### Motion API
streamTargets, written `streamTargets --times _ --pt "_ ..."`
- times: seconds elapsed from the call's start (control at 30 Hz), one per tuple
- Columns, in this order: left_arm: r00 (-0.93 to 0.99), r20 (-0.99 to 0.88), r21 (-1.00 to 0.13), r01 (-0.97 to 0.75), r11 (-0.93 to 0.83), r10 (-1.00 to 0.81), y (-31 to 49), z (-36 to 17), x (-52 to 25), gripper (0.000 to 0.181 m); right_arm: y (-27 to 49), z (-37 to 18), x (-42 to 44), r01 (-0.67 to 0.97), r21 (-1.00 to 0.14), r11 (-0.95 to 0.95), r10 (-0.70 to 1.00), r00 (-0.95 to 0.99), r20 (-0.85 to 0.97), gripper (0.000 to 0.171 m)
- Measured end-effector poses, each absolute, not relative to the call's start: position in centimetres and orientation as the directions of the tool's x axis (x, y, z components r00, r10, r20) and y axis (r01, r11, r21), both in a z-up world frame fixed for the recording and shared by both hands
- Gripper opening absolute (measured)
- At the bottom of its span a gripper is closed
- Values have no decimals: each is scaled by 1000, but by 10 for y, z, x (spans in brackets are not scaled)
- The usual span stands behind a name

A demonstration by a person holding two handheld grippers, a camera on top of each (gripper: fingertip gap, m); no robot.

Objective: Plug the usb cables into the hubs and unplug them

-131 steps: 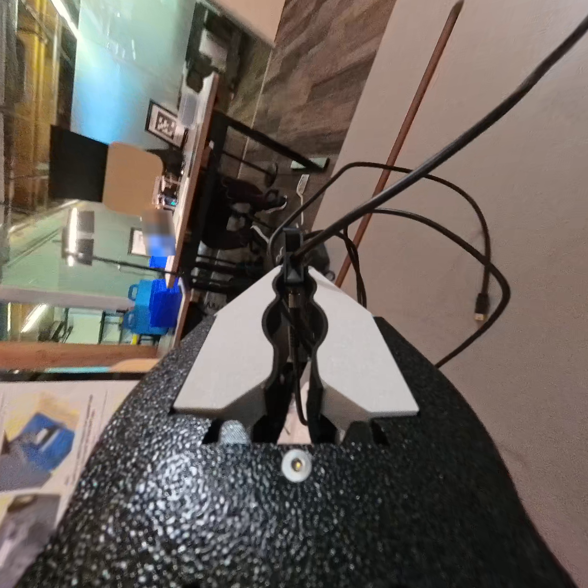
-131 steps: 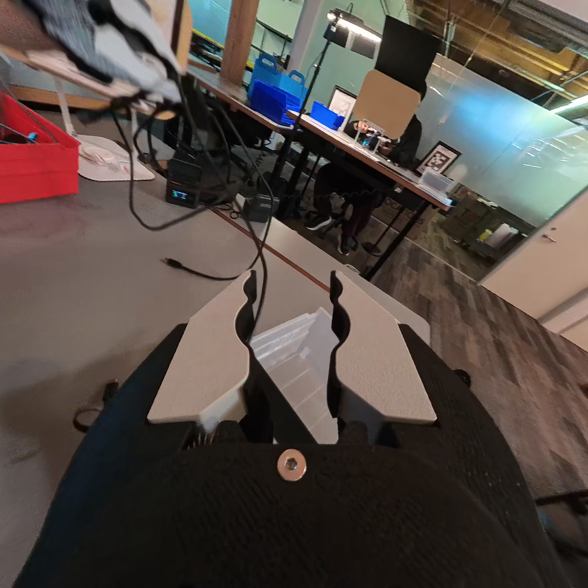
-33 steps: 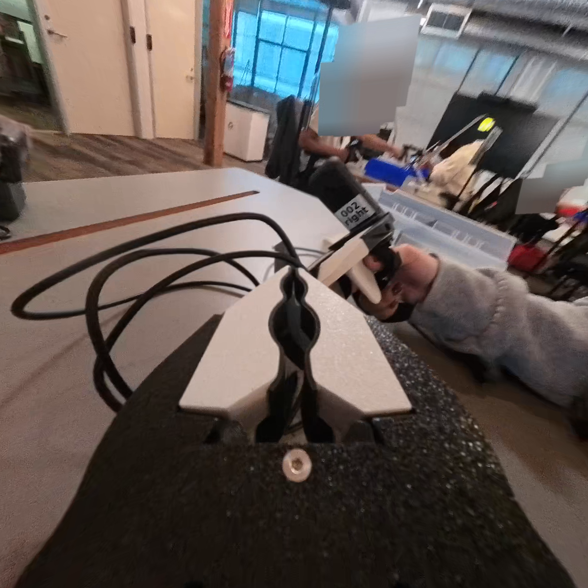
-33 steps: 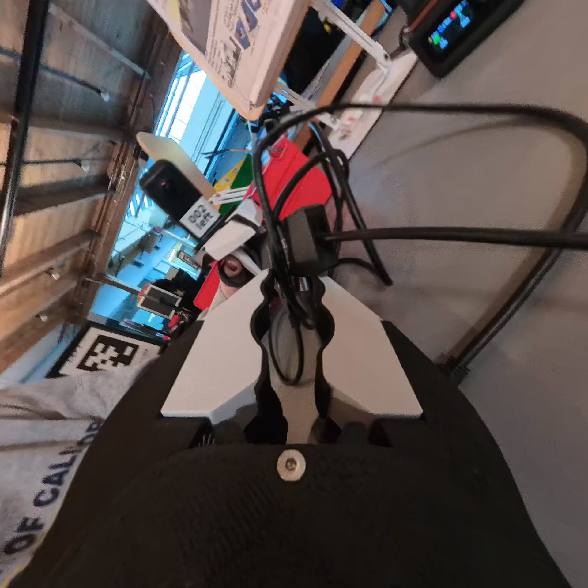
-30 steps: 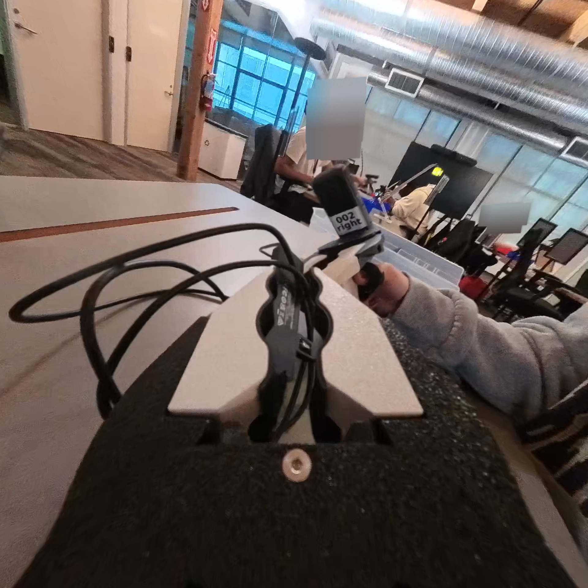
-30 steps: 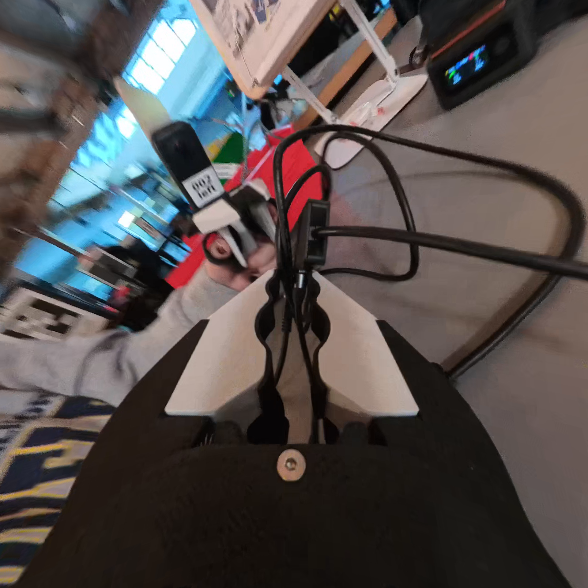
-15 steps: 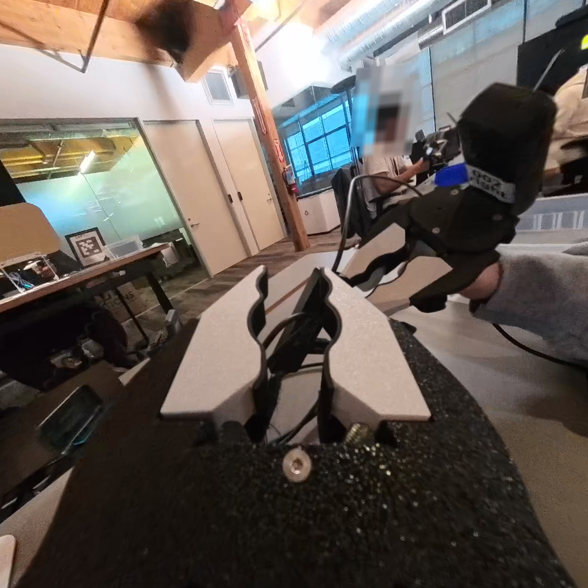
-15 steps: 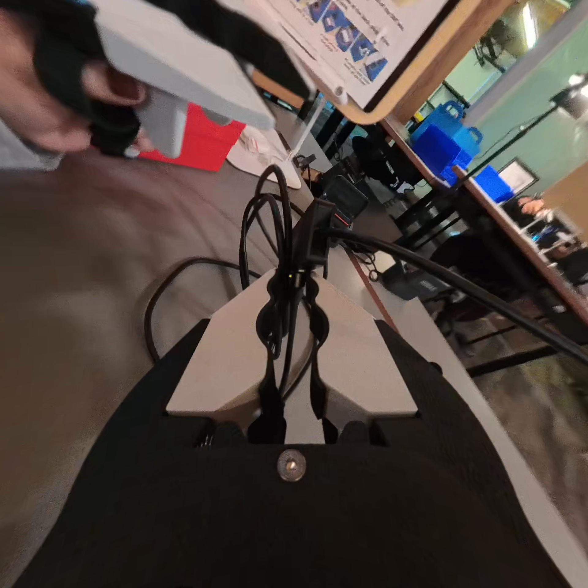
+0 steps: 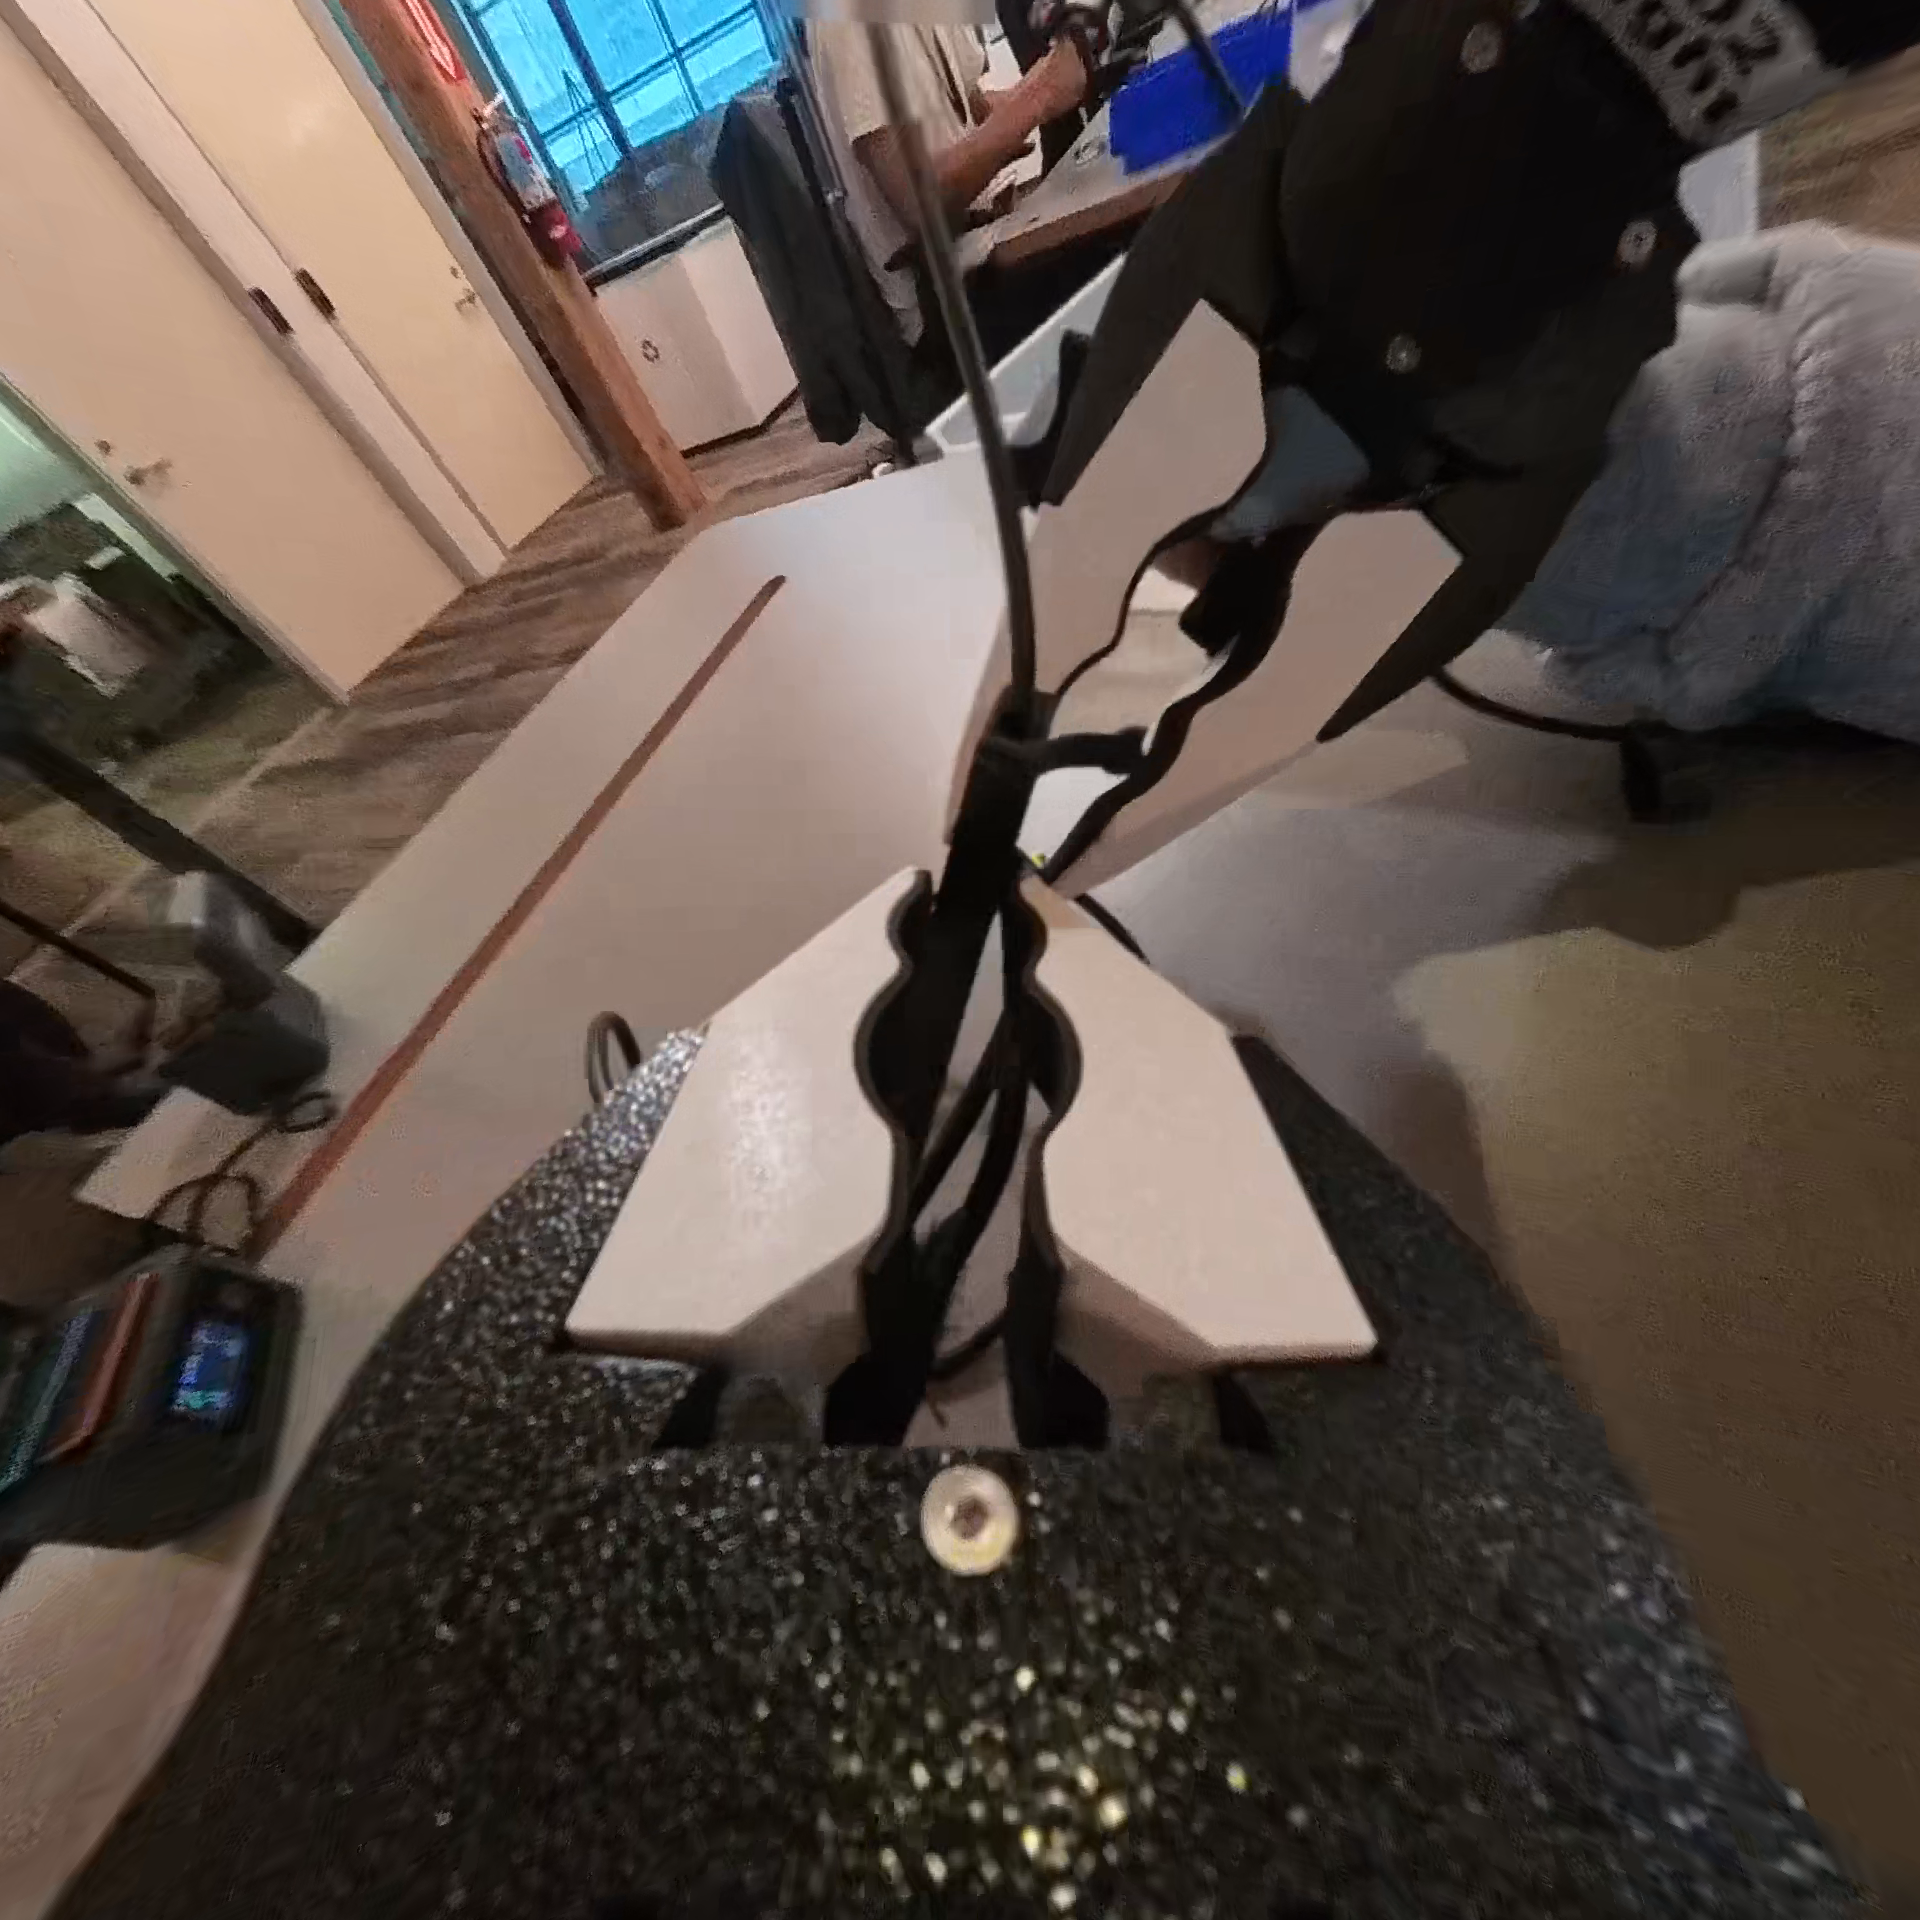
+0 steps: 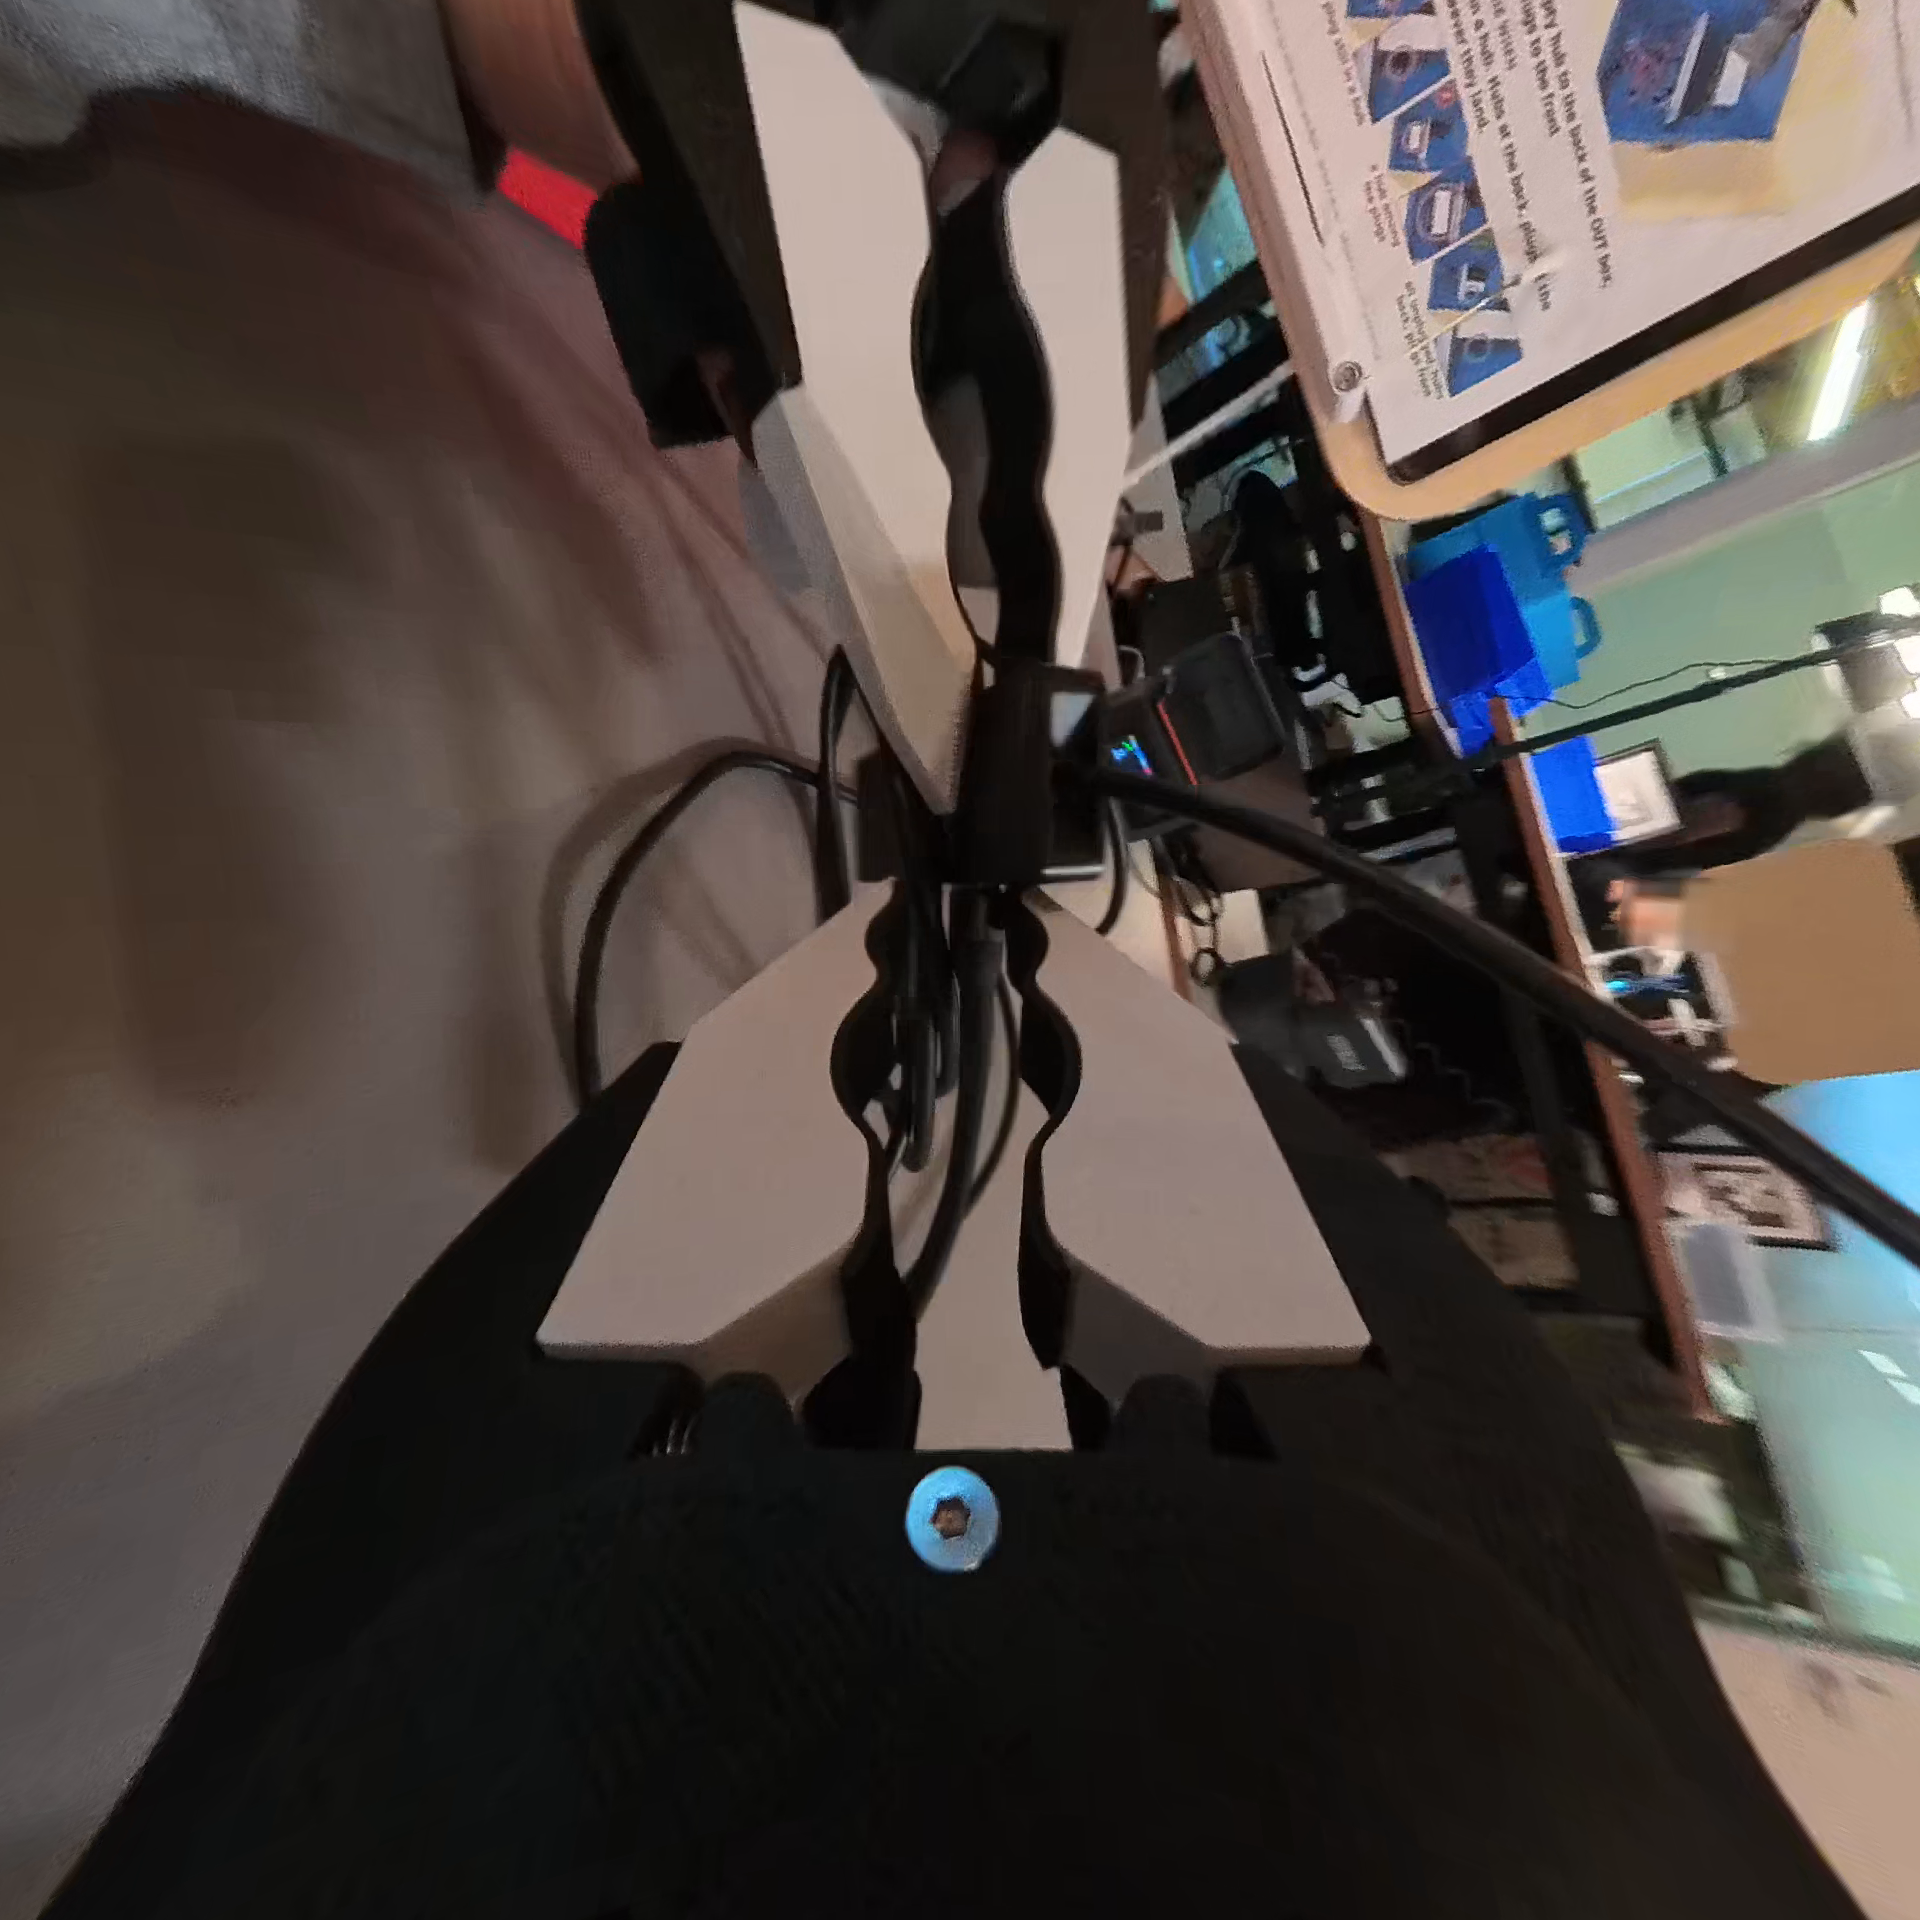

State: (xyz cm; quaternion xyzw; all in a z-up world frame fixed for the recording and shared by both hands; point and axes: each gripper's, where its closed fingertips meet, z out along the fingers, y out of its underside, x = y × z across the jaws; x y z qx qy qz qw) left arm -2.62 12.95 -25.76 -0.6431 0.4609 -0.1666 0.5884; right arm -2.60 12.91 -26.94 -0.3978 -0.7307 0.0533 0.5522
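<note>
The left gripper (image 9: 971, 894) was nearly closed, its two pale fingers (image 9: 774, 1132) clenched on a thin black hub (image 9: 966, 831) that stood on edge in the narrow gap between them. Thin black cables (image 9: 971, 1132) ran back through that same gap toward the gripper's body. The hub stuck out past the fingertips, raised above the pale table (image 9: 727, 727).

The right gripper (image 9: 1049, 800) faced the left one tip to tip at the far end of the hub. In the left wrist view its fingers stood somewhat apart, with a black cord crossing between them. In the right wrist view the right gripper (image 10: 951, 904) was narrowed to a slim gap, its fingertips just beside the hub (image 10: 1003, 790) and a bundle of thin cables (image 10: 935, 1039) lying between its fingers; whether it actually pinched the plug I could not tell. A thick black cable (image 10: 1455, 935) left the hub's side and ran off over the table edge. Another cable (image 9: 966, 312) rose straight up from the hub.
</note>
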Motion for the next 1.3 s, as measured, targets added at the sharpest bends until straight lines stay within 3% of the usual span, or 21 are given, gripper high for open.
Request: streamTargets --times 0.1,0.3,0.4,0.53,0.6,0.73,0.77,0.87,0.97,1.03,1.13,1.3 --pt "544 -157 -972 -233 31 -824 130 -249 -30 8 126 -265 -23 457 -672 582 770 -46 636 29" --pt "461 44 -997 -30 -66 -886 123 -242 -33 8 132 -238 -15 278 -911 304 944 40 328 31" --pt "397 60 -998 30 -53 -916 117 -238 -29 8 124 -243 -14 264 -951 160 987 -38 156 30" --pt "374 72 -996 75 -48 -925 116 -238 -28 8 113 -250 -15 270 -962 33 991 -132 -3 13" --pt "360 82 -995 87 -54 -929 115 -240 -27 8 114 -252 -16 263 -964 32 992 -130 -2 7" --pt "353 88 -994 85 -62 -932 117 -247 -24 8 111 -258 -18 280 -960 14 987 -156 -31 16" --pt "342 92 -994 85 -67 -935 117 -248 -23 8 113 -260 -18 288 -957 15 989 -146 -28 8" --pt "339 118 -991 103 -88 -933 117 -248 -23 9 114 -261 -18 300 -952 54 990 -141 11 7" --pt "302 122 -992 63 -108 -945 110 -254 -16 27 111 -262 -18 322 -936 141 985 -138 101 6" --pt "334 38 -997 -44 -56 -942 106 -266 -10 16 103 -265 -19 344 -915 212 975 -140 173 6" --pt "376 -158 -976 -202 85 -913 95 -276 -2 18 91 -272 -16 369 -865 341 940 -143 309 6" --pt "317 -248 -952 -252 171 -915 62 -286 3 10 57 -279 -8 325 -830 454 890 -206 406 6"
